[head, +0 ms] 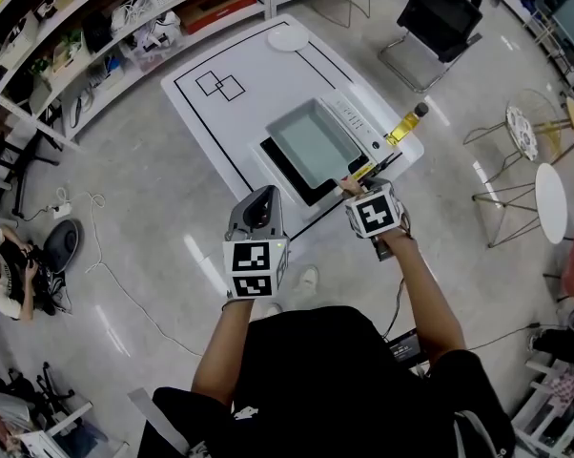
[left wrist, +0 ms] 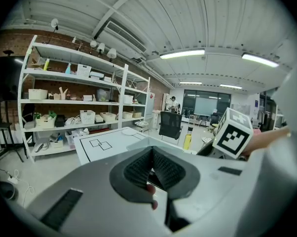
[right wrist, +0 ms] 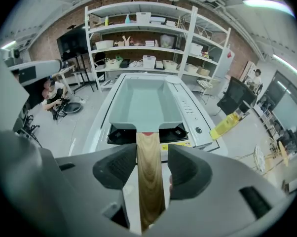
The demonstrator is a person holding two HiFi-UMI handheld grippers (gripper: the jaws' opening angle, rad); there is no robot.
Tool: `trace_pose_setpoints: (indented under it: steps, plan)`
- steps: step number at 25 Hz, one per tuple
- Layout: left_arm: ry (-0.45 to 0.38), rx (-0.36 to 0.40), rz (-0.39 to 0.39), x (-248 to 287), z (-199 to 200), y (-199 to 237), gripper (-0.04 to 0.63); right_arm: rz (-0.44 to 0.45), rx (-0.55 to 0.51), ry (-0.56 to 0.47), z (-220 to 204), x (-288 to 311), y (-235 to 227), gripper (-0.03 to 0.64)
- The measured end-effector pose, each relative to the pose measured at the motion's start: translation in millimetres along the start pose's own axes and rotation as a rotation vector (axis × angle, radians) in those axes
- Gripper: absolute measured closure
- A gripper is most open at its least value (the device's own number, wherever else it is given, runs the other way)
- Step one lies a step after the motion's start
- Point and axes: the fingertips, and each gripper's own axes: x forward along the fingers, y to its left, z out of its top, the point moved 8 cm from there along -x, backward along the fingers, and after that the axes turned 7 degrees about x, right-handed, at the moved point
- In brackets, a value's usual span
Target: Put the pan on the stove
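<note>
While the pan [head: 316, 144] is resting on the stove [head: 289, 172], my right gripper [right wrist: 152, 154] is gaping around its wooden handle [right wrist: 149, 191].
Only the view from my left gripper [left wrist: 152, 154] is showing it clenched, empty; the head view is showing white table [head: 268, 74] and shelves [head: 87, 36].

A white table [head: 258, 74] carries a stove [head: 358, 122], a plate [head: 289, 38] and a yellow bottle [head: 404, 125].

**Pan on stove**

I saw the pan [head: 314, 144] sitting on the stove [head: 285, 172], toward the near right edge of the table [head: 258, 70]. A bottle [head: 404, 125] stood just right of the stove, a plate [head: 289, 38] at the table's far end, shelves [head: 96, 27] off left, and a chair [head: 435, 22] beyond.
</note>
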Motion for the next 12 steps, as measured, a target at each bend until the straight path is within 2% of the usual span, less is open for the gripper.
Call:
trace_pose_setpoints:
  steps: [7,12]
  plan:
    - [-0.017,0.026,-0.03,-20,2,-3,0.586,-0.014,0.092,-0.145,9,-34,6,0.437]
    - [-0.044,0.046,-0.05,-40,6,-4,0.586,-0.064,0.144,-0.243,10,-67,19,0.5]
